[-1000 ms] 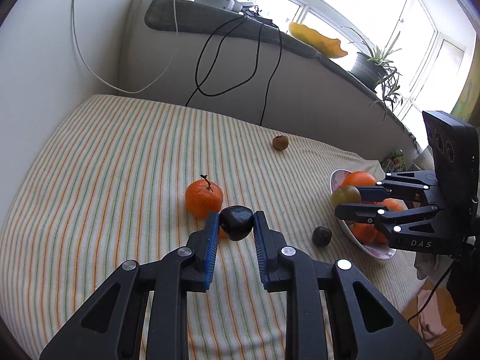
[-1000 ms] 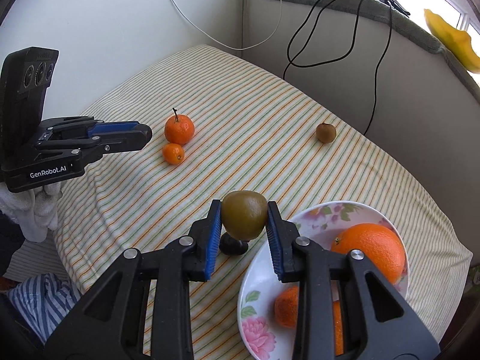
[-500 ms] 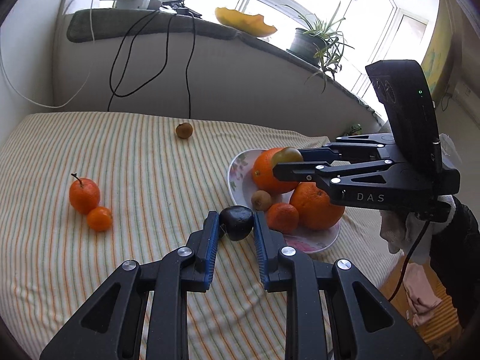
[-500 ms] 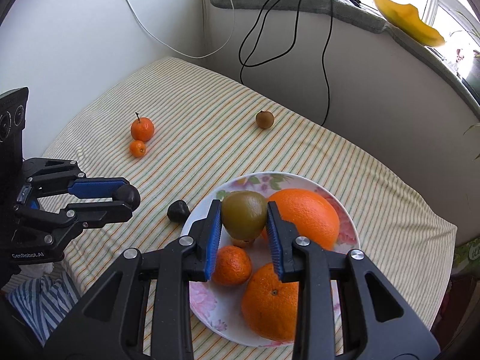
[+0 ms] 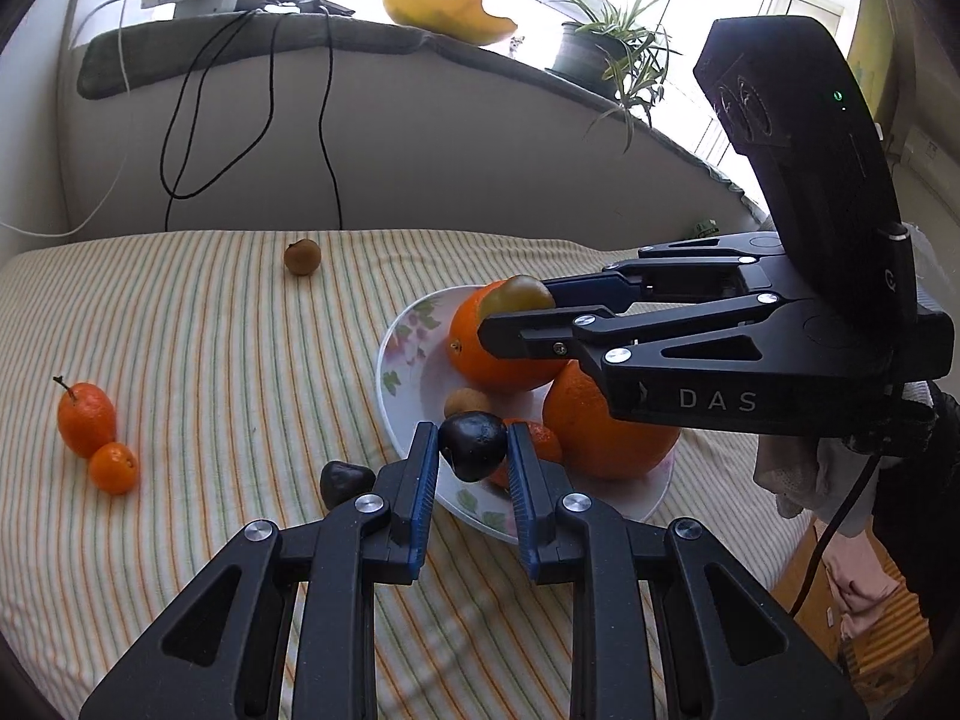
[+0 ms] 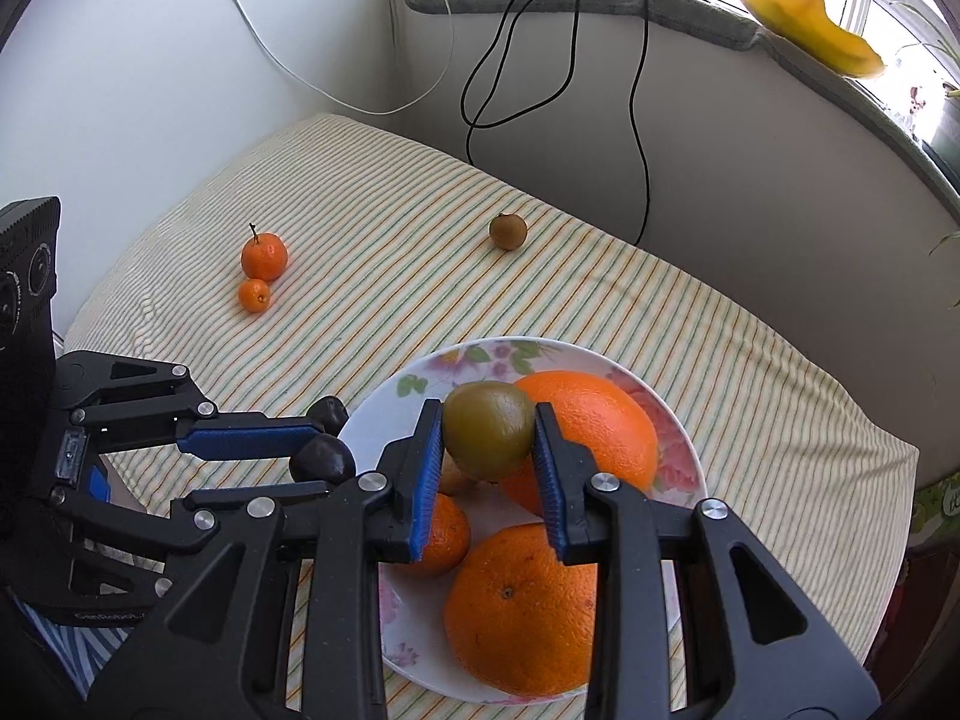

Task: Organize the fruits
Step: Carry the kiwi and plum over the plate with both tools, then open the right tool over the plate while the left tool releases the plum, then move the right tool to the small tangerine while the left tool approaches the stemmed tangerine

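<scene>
My left gripper (image 5: 471, 450) is shut on a dark plum (image 5: 473, 445) and holds it over the near rim of the flowered plate (image 5: 396, 354). My right gripper (image 6: 487, 441) is shut on a green-brown fruit (image 6: 489, 429) above the plate (image 6: 384, 414). The plate holds two large oranges (image 6: 591, 420), a small tangerine (image 6: 447, 534) and a small brown fruit (image 5: 468, 402). A second dark fruit (image 5: 343, 480) lies on the cloth beside the plate. A stemmed tangerine (image 5: 86, 418), a smaller one (image 5: 113, 467) and a brown fruit (image 5: 302, 256) lie on the striped cloth.
The striped tablecloth (image 6: 384, 192) covers the table, with walls at the back and left. Black and white cables (image 6: 636, 96) hang from a ledge behind. A potted plant (image 5: 606, 54) and a yellow dish (image 5: 450, 15) stand on the ledge.
Both grippers have moved over the plate with their fruits still held. The left gripper has travelled from beside the tangerines to the plate's near rim.
</scene>
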Available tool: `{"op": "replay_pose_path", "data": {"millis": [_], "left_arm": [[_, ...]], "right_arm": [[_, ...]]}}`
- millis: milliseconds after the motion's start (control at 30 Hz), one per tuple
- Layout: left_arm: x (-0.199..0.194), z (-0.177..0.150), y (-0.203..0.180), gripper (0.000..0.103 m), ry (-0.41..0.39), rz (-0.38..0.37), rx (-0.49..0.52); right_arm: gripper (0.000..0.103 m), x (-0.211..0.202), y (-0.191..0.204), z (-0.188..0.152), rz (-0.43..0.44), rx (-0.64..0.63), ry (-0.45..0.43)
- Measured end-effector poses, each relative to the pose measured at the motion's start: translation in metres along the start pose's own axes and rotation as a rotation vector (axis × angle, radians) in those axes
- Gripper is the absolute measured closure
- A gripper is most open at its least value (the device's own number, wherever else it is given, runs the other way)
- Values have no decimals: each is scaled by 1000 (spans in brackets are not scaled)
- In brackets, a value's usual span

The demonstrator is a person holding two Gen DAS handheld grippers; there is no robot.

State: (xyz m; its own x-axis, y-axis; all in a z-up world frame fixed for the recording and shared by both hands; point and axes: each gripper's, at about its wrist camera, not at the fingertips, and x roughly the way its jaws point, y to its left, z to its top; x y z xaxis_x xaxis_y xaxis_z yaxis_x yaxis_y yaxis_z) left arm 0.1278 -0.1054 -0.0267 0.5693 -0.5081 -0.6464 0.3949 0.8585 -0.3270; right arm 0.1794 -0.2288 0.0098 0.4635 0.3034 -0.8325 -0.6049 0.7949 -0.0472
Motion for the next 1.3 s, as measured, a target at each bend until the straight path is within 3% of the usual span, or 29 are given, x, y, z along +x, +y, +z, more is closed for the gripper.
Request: {"op": "replay_pose_path", "data": {"millis": [533, 567, 633, 667, 700, 733, 967, 1300], "left_arm": [[9, 0, 4, 81, 17, -5, 6], [9, 1, 4, 81, 17, -6, 6], [9, 1, 5, 78, 19, -10, 7], [10, 1, 5, 73, 25, -11, 8], [10, 1, 5, 61, 26, -7, 8], [10, 1, 6, 57, 25, -6, 5], [3, -2, 4, 57, 10, 0, 12], [-26, -12, 20, 57, -21, 39, 19]], "right_arm": [[71, 15, 6, 12, -16, -28, -7], [70, 14, 7, 12, -14, -27, -8], [54, 12, 7, 12, -18, -24, -14], [49, 10, 7, 12, -23, -22, -23], [44, 8, 7, 12, -30, -21, -31], [43, 6, 7, 12, -33, -20, -37], [35, -9, 5, 12, -28, 13, -78], [34, -30, 20, 6, -2, 32, -130]]}}
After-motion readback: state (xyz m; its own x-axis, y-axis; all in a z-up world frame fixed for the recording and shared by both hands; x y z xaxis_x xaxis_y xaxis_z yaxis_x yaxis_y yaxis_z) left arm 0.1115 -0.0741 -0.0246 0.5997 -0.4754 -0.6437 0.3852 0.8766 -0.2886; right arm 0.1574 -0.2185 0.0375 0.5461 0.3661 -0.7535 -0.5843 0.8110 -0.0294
